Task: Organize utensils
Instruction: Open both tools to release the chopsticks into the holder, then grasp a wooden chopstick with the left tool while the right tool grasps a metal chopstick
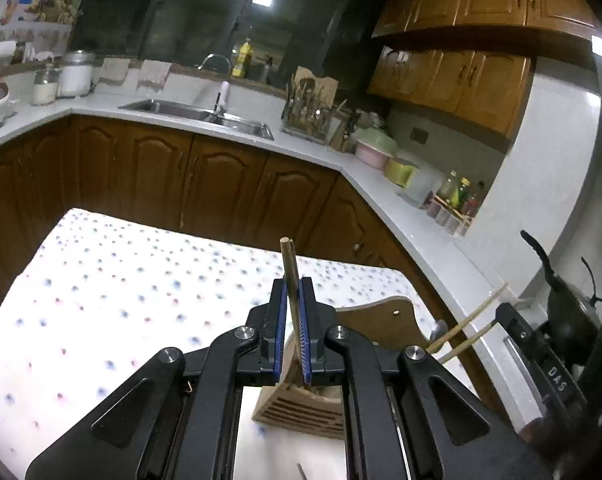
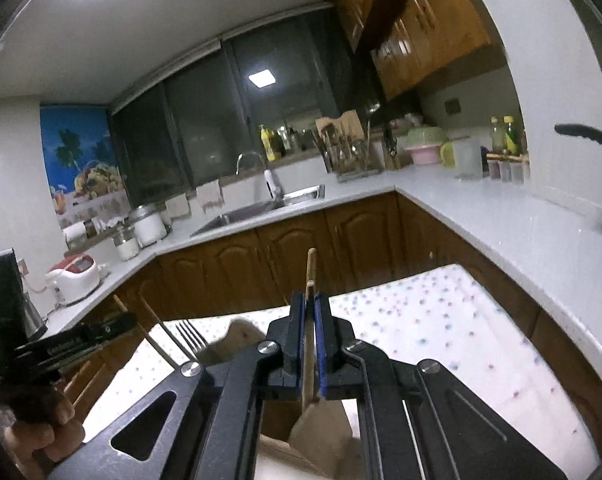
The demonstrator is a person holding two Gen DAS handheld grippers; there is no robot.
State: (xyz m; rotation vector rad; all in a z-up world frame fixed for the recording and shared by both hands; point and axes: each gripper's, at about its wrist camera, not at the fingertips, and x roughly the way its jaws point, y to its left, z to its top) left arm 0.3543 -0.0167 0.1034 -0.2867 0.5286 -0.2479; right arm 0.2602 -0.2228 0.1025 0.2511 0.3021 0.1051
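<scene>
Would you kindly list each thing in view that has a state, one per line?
left gripper: shut on a chopstick, held upright.
right gripper: shut on a second chopstick.
wooden holder: standing on the dotted cloth, under both grippers.
fork: tines up beside the holder.

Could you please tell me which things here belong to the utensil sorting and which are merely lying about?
For the job:
- left tool, shut on a chopstick
- right tool, shut on another chopstick
- wooden holder
- fork

Lying about:
- sink
- rice cooker
- yellow bottle
- kettle
</scene>
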